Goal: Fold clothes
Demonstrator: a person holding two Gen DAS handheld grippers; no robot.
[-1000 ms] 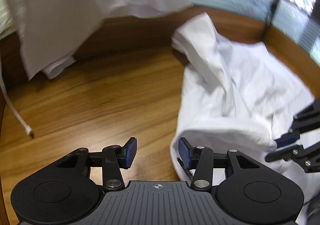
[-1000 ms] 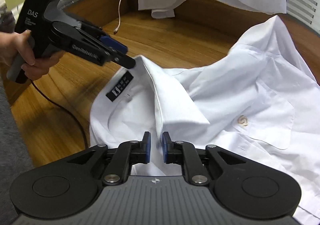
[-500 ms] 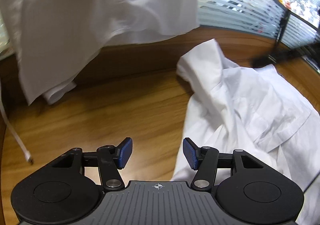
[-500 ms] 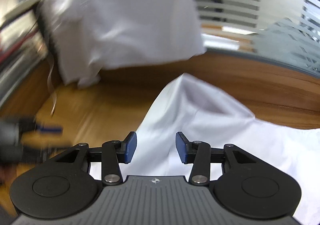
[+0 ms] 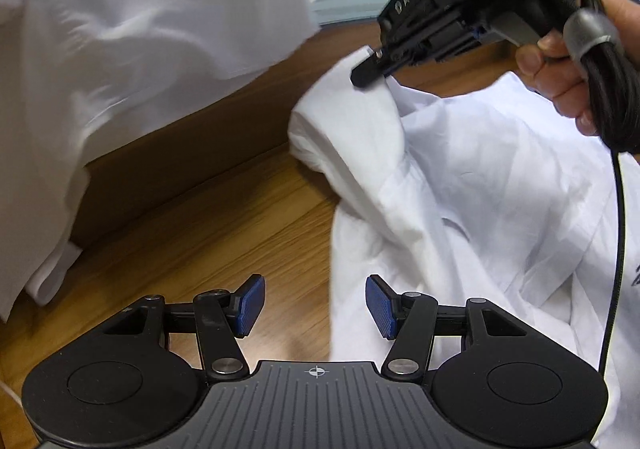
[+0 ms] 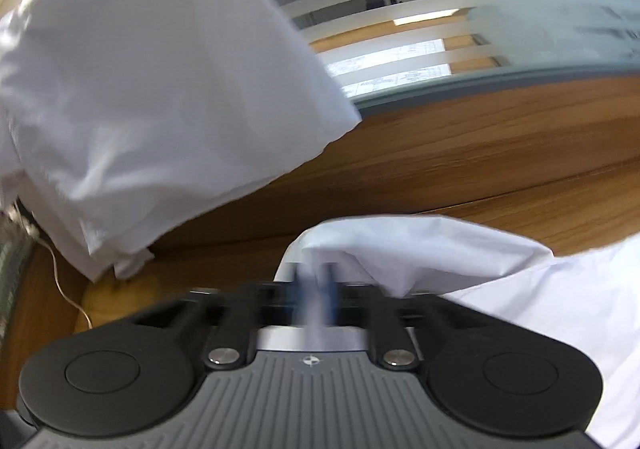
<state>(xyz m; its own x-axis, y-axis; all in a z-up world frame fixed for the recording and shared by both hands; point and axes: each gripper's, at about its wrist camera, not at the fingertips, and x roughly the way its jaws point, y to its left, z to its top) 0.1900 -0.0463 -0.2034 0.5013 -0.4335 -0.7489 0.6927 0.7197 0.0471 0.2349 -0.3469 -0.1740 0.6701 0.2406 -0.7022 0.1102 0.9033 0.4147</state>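
A white shirt (image 5: 472, 185) lies crumpled on the wooden table (image 5: 208, 233). My left gripper (image 5: 316, 305) is open and empty, low over the table at the shirt's left edge. My right gripper (image 5: 370, 71) shows in the left wrist view at the shirt's raised far corner, held in a hand. In the right wrist view my right gripper (image 6: 314, 281) is shut on a fold of the shirt (image 6: 420, 245), its blue pads blurred and nearly together with white cloth between them.
Another white garment (image 5: 140, 29) hangs over the wooden back wall (image 5: 180, 153) at the left; it also fills the upper left of the right wrist view (image 6: 160, 89). A thin white cable (image 6: 68, 297) lies at the left. Frosted glass (image 6: 440, 9) runs behind.
My right gripper went from open to shut on the shirt's far corner and now shows in the left wrist view. My left gripper stayed open and moved closer to the shirt.
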